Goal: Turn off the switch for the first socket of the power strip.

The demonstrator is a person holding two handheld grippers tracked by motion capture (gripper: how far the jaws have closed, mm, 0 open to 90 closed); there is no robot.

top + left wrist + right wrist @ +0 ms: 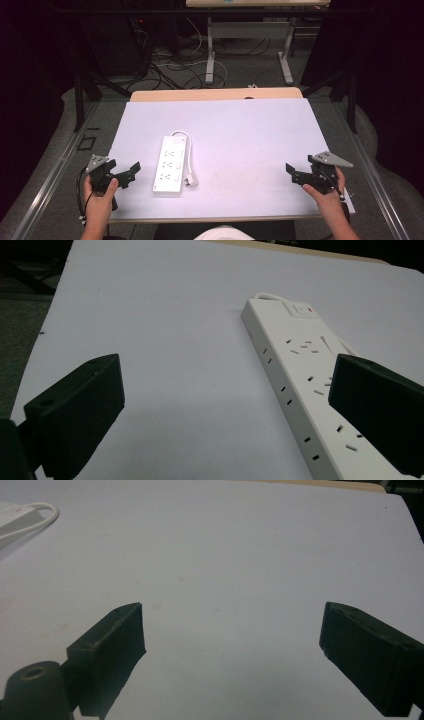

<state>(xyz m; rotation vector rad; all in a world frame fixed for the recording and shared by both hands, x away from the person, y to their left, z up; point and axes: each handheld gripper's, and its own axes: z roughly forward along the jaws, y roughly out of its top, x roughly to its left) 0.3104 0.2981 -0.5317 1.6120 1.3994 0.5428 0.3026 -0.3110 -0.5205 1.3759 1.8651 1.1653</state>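
Power strip (169,164), white, lies flat on the bench (250,130) left of centre, long axis running away from the person, switch end far. Its cable (188,150) loops out at the far end and runs back along the strip's right side; plug (190,180) lies on the bench touching or just beside the near right corner, can't tell which. No plug seated in any socket as far as the high view shows.

Left tongs (131,171) at the near left edge, jaws wide apart, empty, pointing at the strip and near its near end but not touching; in the left gripper view the strip (305,380) runs under the right-hand jaw. Right tongs (293,173) at the near right edge, jaws also wide apart, empty, well apart from the strip, over bare bench.

Progress judgement: nothing grasped, strip and plug untouched, so work looks at its very start. Left: close in, grip plug or strip, do the handling.
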